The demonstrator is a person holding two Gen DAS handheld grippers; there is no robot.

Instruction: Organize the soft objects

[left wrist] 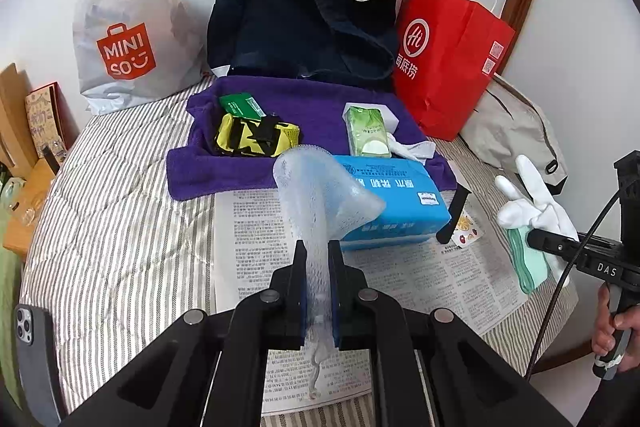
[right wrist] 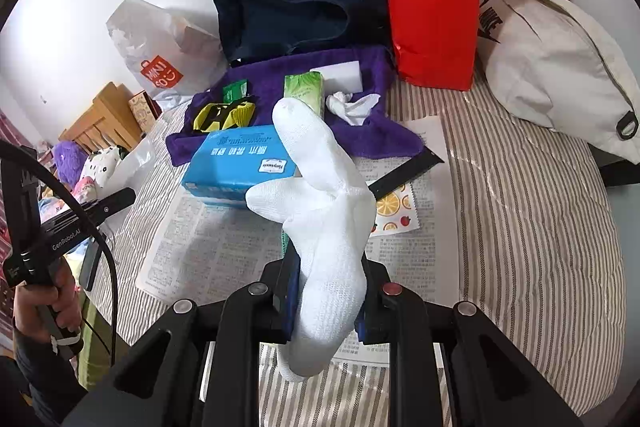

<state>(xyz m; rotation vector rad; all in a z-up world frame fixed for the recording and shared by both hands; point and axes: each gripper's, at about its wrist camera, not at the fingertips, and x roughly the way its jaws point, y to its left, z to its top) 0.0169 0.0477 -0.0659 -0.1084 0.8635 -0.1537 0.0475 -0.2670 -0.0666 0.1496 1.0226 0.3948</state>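
Carrying is judged the step in hand: the left gripper is clenched on a bubble wrap piece, the right gripper on a white glove (something green beside it). Both are held above the newspaper; a placing spot must be chosen next.

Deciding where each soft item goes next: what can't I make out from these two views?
- Blue tissue pack: left wrist view, near end hidden behind the held foam net.
- Mint-green item: under the white glove in the right claw; unidentifiable.
- Navy bag: contents hidden in both views.
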